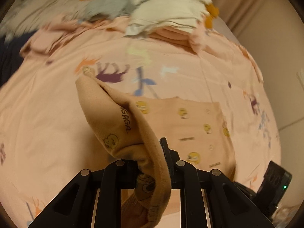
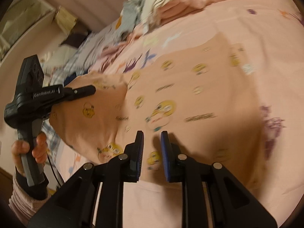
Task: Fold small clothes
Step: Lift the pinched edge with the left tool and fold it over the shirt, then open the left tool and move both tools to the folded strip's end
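A peach garment [image 1: 190, 125] printed with yellow ducks lies spread on a pink bed sheet [image 1: 47, 104]. My left gripper [image 1: 150, 152] is shut on one edge of it and holds that flap [image 1: 114, 114] lifted and curled above the flat part. In the right wrist view the same garment [image 2: 190, 87] fills the middle. There a hand [image 2: 36, 150] holds the left gripper [image 2: 93, 89], which pinches the raised flap at the left. My right gripper [image 2: 152, 134] hovers over the garment's near edge, its jaws a little apart with nothing between them.
A stack of folded clothes [image 1: 167, 20] and a grey-and-white plush goose [image 1: 110, 0] sit at the far side of the bed. Loose clothes [image 2: 106, 43] are heaped on the bed at the upper left of the right wrist view. Dark blue fabric [image 1: 7, 60] lies at the left edge.
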### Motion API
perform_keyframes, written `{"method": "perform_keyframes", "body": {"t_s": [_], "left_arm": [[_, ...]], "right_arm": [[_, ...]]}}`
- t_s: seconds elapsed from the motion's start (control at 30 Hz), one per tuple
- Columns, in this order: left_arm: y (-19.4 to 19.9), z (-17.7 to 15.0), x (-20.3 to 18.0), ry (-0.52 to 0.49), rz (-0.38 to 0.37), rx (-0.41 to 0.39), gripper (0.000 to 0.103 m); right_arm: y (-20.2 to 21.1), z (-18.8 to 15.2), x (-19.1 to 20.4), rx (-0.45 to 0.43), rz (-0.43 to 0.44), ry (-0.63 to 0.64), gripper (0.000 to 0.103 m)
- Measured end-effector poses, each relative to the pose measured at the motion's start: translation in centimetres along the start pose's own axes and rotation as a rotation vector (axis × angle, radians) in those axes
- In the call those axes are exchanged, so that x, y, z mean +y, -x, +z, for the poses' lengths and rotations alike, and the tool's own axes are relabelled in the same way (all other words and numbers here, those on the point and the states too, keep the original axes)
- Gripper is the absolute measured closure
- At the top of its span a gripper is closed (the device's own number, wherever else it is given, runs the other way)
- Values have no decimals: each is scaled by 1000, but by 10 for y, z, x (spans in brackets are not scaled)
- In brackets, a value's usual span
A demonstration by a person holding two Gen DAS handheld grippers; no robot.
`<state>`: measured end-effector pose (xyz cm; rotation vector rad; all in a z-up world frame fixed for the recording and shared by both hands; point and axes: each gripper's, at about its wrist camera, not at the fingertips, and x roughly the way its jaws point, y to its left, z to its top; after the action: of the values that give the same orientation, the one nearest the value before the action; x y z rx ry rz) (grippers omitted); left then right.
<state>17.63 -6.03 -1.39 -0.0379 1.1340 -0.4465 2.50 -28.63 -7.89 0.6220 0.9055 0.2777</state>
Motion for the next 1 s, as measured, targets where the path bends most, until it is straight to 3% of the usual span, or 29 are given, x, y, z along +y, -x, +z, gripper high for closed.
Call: {"method": "perform_keyframes", "body": {"t_s": [0.1,0.27,0.33,0.53,0.63,0.8,1.0], "left_arm": [[-13,3,-37,-64,38,22,85],[-54,0,-81,-85,45,145,85],[-72,-3,-90,-60,25,207,82],[-71,-12,-102,-62,-58,234,61],[-56,-15,-97,-51,-96,207,60],[-24,-27,-63,-20,-83,123,60],[-2,-58,-21,-9,-31,49,60]], "right_arm": [[17,3,-18,-51,1,-58,83],[45,0,-51,-108,-3,-136,80],[51,-1,-61,-117,-2,-162,76],[62,-6,-75,-132,52,-208,65],[64,-4,-76,-137,86,-230,61],[57,4,-70,-118,148,-248,57],[29,23,-50,-46,107,-205,54]]}}
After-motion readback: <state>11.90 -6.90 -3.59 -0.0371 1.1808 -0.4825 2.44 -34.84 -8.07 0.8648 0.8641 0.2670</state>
